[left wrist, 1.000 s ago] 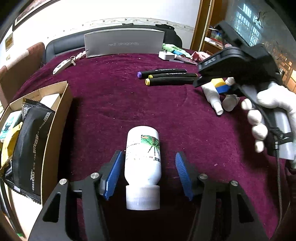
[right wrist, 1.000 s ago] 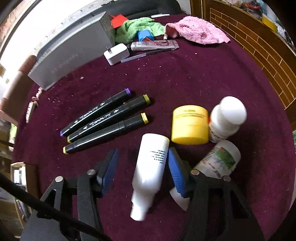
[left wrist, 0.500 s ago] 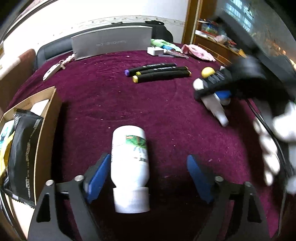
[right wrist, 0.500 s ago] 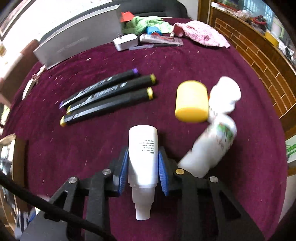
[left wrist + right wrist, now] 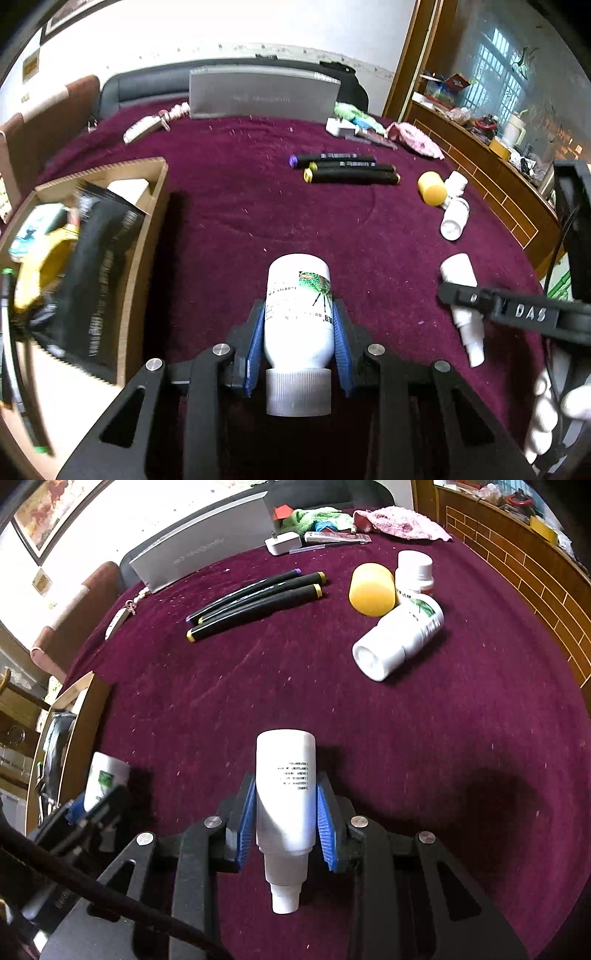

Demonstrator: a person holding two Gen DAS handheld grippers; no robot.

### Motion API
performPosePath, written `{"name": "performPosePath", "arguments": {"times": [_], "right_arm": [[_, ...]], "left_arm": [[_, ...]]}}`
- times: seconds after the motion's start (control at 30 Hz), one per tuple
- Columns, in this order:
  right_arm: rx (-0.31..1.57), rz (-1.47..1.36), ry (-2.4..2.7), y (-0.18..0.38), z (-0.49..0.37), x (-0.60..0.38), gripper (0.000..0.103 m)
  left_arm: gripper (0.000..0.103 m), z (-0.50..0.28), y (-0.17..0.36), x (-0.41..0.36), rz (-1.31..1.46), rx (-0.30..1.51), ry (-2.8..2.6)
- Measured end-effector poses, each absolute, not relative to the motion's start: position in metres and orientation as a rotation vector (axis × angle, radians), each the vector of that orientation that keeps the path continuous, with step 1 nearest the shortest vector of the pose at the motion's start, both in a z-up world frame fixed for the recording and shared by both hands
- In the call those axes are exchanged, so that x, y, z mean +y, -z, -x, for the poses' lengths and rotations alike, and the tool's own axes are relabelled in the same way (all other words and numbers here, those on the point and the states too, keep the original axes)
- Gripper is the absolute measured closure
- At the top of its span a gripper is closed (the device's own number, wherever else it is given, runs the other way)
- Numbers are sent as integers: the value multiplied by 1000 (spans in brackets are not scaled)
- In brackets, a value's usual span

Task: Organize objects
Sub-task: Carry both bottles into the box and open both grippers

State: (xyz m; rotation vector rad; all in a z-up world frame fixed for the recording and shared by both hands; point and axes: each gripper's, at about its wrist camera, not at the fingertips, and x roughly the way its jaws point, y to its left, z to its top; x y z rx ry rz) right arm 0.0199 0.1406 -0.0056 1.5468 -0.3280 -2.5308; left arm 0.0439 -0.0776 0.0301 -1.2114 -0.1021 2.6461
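1. I am holding my left gripper [image 5: 298, 345] clamped on a white bottle with a green printed label [image 5: 297, 314]. Its blue pads have just been closing and are now pressing the bottle's sides just above the ribbed cap, which is pointing back toward me.
2. I am keeping my right gripper [image 5: 286, 821] narrow on a plain white squeeze bottle [image 5: 286, 794], gripping the lower body so that the nozzle is hanging free below the pads.
3. Both bottles are sitting lengthwise between the pads, probably because they were lying flat on the maroon tablecloth [image 5: 229, 221] and the sides offered the easiest hold.
4. The open cardboard box [image 5: 144, 236] is waiting to my left, already holding a black packet [image 5: 96, 280] and other goods, so I am judging it the likely destination.
5. Still lying out on the cloth are three black markers [image 5: 258, 600], a yellow-capped jar [image 5: 371, 589] and two more white bottles [image 5: 400, 638] clustered beside it, well apart from the box.
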Motion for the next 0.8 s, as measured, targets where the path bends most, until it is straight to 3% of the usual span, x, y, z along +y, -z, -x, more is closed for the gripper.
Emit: {"name": "performPosePath", "arguments": {"times": [0.43, 0.8], "right_arm": [[-443, -1437, 2465, -2, -64, 134, 76], [-433, -1288, 2310, -46, -80, 82, 76]], "left_arm": [[74, -102, -59, -102, 1144, -165, -2653], [74, -125, -72, -186, 1117, -279, -2818]]}}
